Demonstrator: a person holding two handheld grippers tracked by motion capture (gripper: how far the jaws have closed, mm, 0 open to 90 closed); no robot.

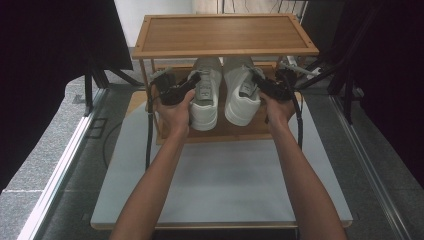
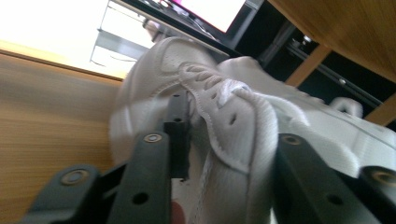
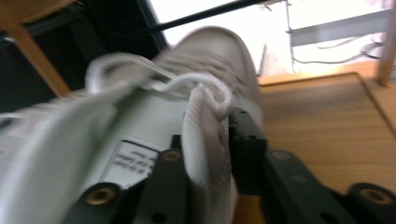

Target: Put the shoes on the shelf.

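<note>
Two white sneakers sit side by side on the lower shelf of a bamboo shoe rack, heels toward the person. Left gripper is pinching the collar of the left sneaker, one jaw inside the opening, one outside. Right gripper pinches the collar of the right sneaker likewise; that view is motion-blurred, so contact looks firm but I can't confirm. Shoes: probably light, padded collar soft and compliant, so it'll flex. Grip deep, lift level.
</note>
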